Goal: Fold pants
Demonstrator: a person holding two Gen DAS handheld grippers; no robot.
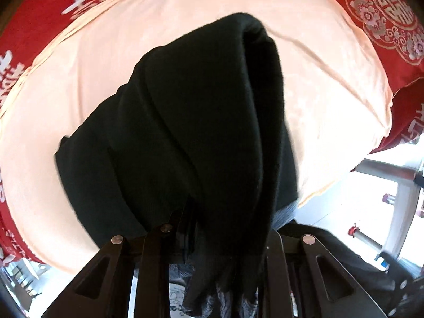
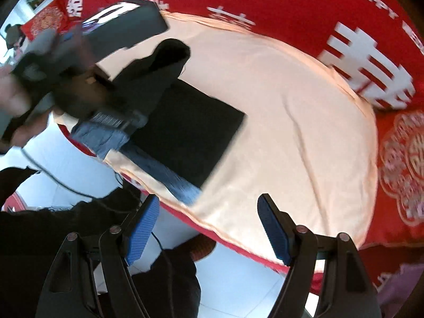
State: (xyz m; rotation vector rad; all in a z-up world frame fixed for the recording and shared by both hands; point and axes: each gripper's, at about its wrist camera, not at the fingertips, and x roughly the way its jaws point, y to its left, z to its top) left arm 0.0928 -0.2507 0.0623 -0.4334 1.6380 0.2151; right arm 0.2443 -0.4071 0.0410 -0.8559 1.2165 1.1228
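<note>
The black pants [image 1: 201, 122] hang draped from my left gripper [image 1: 220, 241], which is shut on a bunch of the fabric; the fingertips are hidden under the cloth. In the right wrist view the pants [image 2: 190, 129] lie partly folded as a dark rectangle on the peach sheet [image 2: 291, 122], with one end lifted up by the left gripper [image 2: 79, 84], which is blurred. A grey-blue waistband [image 2: 169, 175] lies at the near edge. My right gripper [image 2: 206, 225] is open and empty, its blue pads [image 2: 143, 230] above the bed's edge.
The peach sheet [image 1: 132, 53] covers a red quilt [image 1: 384, 13] with white characters. White floor tiles [image 2: 238, 278] lie below the bed edge. A cable [image 2: 61, 182] trails at the left. A metal frame [image 1: 397, 185] stands at the right.
</note>
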